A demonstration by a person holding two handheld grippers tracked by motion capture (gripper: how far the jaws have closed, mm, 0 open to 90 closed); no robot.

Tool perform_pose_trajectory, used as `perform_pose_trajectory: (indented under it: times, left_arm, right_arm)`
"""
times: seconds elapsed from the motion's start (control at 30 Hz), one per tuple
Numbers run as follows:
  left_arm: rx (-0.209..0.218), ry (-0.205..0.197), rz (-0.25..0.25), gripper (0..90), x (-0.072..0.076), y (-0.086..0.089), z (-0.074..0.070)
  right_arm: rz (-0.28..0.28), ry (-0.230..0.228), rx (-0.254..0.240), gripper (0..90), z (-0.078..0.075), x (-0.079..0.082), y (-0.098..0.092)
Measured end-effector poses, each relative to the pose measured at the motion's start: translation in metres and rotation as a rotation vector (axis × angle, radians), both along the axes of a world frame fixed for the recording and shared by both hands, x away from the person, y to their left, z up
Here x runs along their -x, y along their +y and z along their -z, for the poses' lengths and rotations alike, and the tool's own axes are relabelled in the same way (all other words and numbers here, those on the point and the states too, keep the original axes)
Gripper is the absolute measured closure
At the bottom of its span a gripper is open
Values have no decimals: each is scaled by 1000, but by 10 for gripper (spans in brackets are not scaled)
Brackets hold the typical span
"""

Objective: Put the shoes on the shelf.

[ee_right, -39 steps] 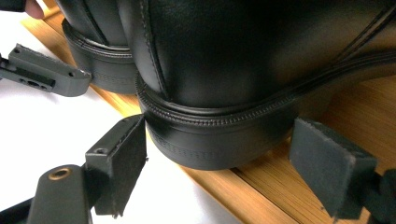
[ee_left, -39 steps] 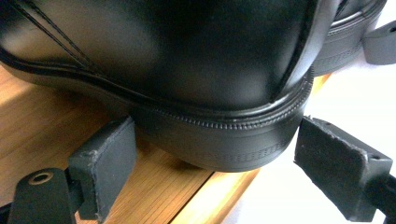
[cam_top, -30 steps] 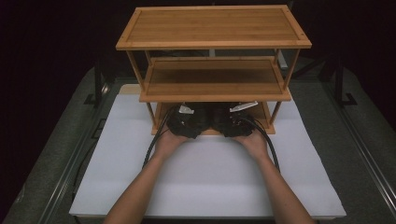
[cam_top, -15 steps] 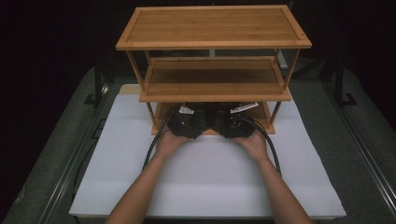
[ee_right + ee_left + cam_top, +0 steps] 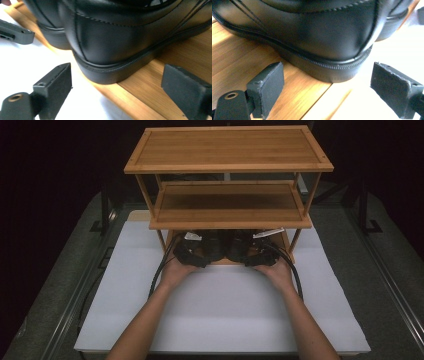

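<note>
Left gripper view shows the left gripper (image 5: pixel 325 92) wide, its jaws apart from a shoe heel (image 5: pixel 332 50); the right gripper (image 5: pixel 115 92), just opening, holds nothing. Both shoes stand on the rack's (image 5: pixel 230 217) bottom shelf; placing seems done, only retreat remains.

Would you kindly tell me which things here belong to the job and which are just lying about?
Job:
- left shoe, heel before the open left gripper
- right shoe, heel before the open right gripper
- wooden rack, whose bottom shelf bears both shoes

Lying about:
- white board under the rack
- grey table
</note>
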State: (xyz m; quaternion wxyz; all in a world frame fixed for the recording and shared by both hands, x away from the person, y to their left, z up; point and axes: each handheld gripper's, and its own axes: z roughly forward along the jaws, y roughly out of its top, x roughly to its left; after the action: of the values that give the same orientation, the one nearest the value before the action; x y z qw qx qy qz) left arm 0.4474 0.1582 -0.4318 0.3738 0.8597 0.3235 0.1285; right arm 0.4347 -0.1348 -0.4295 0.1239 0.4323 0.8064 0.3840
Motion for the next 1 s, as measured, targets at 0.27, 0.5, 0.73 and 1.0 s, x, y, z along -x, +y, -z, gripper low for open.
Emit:
perform_pose_trajectory:
  times: [0.27,0.5,0.73,1.0]
  left_arm:
    - [-12,-30,40,99,20,11,-9]
    - [-10,-39,44,92,41,26,-16]
    - [-26,-31,32,92,65,52,-18]
    - [-21,-27,-6,92,98,96,-15]
  right_arm:
    - [17,-19,-11,11,-3,22,-15]
    - [25,-47,-10,11,-4,49,-39]
    - [33,-73,-5,11,-10,74,-63]
    - [43,-89,10,11,-9,107,-90]
